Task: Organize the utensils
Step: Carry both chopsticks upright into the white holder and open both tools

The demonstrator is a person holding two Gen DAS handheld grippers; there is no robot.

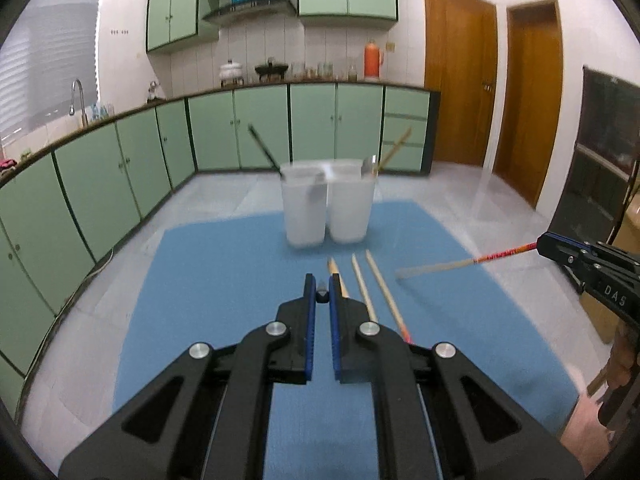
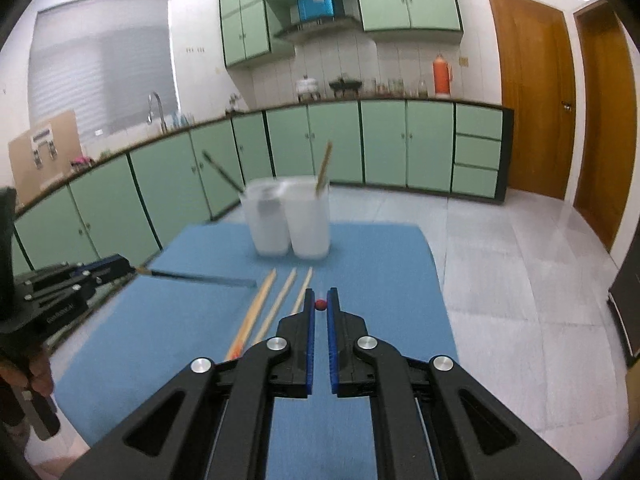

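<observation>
Left gripper point(image 1: 322, 294), black w/ blue pads, is clamping together on the end of a dark chopstick point(image 2: 200, 278); in its own view only the stick's dark butt end is showing between the tips, while the right wrist view is showing the stick running out sideways from those fingers over the blue rectangular mat point(image 1: 224, 264), blurred. Right gripper point(image 2: 320, 305), same black-and-blue build, is pinching the red end of a pale wooden chopstick with a red-patterned handle point(image 1: 460, 264); in the left wrist view that stick is sticking out sideways from the right tool, pale tip blurred and hanging above the mat. Both sticks are pointing roughly toward each other across the mat's middle.

Three more pale wooden chopsticks point(image 2: 280, 300) are lying side by side on the mat, btwn the two tools and just in front of the twin frosted white plastic holder point(image 1: 326, 208). Holder is standing upright at the mat's far edge, two compartments touching. Left compartment is holding a dark stick point(image 1: 264, 148) leaning left plus a metal spoon; right compartment is holding a pale wooden stick point(image 2: 324, 164) leaning right, and in the left view also a metal spoon handle. Hands gripping the tool handles are partly showing at the frame edges.
</observation>
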